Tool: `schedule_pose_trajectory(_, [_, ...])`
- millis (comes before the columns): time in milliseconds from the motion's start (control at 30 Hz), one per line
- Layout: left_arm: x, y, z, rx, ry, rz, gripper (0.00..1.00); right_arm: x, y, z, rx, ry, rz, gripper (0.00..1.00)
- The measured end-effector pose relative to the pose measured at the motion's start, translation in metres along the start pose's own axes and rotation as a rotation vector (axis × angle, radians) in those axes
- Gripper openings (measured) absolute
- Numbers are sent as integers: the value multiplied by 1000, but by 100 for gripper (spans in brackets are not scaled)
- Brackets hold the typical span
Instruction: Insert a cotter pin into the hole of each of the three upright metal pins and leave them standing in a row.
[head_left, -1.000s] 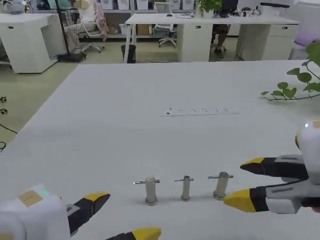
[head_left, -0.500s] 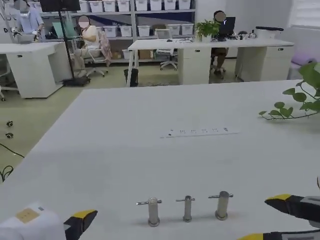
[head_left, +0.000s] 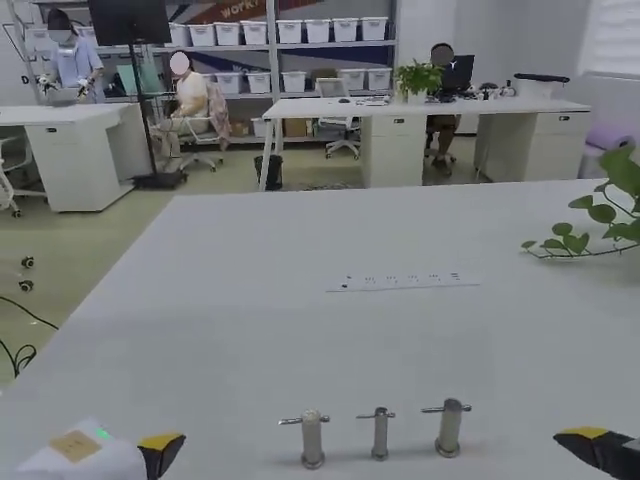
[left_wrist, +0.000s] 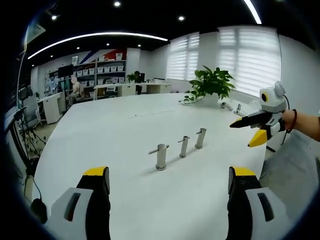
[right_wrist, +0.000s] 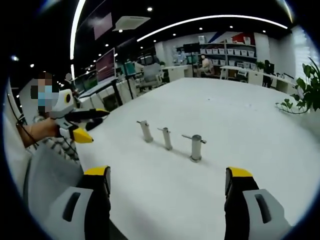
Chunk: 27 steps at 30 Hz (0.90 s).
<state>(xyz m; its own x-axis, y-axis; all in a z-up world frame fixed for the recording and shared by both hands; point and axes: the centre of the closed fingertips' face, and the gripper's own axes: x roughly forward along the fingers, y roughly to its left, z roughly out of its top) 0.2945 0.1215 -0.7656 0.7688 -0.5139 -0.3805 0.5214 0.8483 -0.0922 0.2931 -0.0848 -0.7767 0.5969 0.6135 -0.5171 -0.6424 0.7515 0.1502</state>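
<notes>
Three upright metal pins stand in a row near the table's front edge: the left pin, the middle pin and the right pin. Each has a cotter pin crosswise through its top. The same row appears in the left gripper view and the right gripper view. My left gripper is open and holds nothing, well short of the row; its yellow fingertip sits at the lower left. My right gripper is likewise open with nothing in it, its fingertip at the lower right.
A white power strip lies mid-table beyond the pins. A trailing green plant reaches in from the right edge. Past the white table are office desks, chairs, shelves and seated people.
Both grippers have drawn back from the pins toward the near edge and outward. The head camera has tilted up, showing more of the room. The pins stand as before.
</notes>
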Motion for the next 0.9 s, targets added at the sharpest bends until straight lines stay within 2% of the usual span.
schedule_pose_trajectory(100, [1,1,2,-10,-7,3,99,1,1,3,-7,-13,-2,100])
schedule_pose_trajectory(267, [1,0,1,-11,1,9,99,1,0,7,7,-37,-8,100])
schedule_pose_trajectory(633, [-3,1,1,-17,-9,27,99,0,-1,9,16,-51,-12,100])
schedule_pose_trajectory(900, [-4,2,1,-17,-11,35,99,-2,-3,9,-3,-45,-21,100])
